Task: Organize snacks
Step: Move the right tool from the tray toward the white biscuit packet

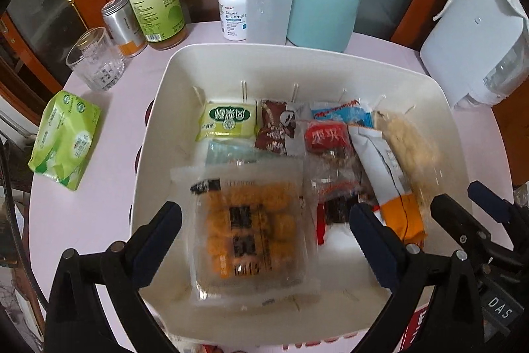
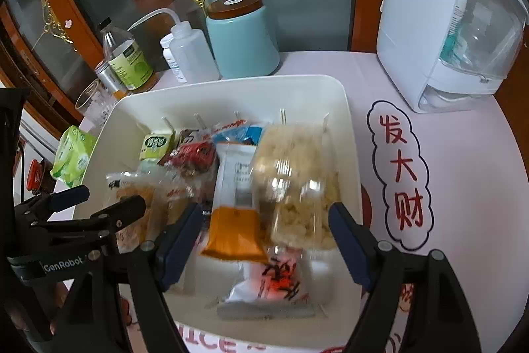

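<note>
Both grippers spread wide over the white bin [image 1: 231, 55], holding nothing — left gripper [image 1: 264, 234] above orange-ball pkt [image 1: 248, 230], right gripper [image 2: 266, 237] above rice-puff pkt [image 2: 297, 184].

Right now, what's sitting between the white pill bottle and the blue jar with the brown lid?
A clear squeeze bottle with a bent spout stands between the pill bottle and the blue jar, shown best in the left wrist view.
</note>
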{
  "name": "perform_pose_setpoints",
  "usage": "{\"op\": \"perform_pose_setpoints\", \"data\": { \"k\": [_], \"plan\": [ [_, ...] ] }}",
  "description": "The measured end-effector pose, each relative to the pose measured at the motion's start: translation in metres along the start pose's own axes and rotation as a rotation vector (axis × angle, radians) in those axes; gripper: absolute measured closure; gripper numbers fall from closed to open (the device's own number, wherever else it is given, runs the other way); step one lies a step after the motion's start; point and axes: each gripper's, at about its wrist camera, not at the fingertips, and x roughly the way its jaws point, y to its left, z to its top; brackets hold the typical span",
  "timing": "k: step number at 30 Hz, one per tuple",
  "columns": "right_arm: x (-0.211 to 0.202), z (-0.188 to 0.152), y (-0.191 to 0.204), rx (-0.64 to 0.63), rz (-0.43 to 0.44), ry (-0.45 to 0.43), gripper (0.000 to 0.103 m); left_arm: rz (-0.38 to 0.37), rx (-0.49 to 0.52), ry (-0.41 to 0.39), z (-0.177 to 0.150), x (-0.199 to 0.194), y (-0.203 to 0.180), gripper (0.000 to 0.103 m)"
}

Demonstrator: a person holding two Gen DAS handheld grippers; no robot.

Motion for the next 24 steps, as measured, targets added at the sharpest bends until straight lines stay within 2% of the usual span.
{"op": "perform_pose_setpoints", "data": {
  "k": [10,24],
  "plan": [
    [-0.040,-0.029,0.007,-0.017,0.033,-0.004,0.024,0.035,-0.007,-0.025,-0.040,-0.045,0.006,0.002],
    [-0.130,-0.086,0.034,-0.108,0.111,-0.072,0.024,0.094,-0.018,-0.124,-0.127,-0.149,0.011,0.002]
  ]
}}
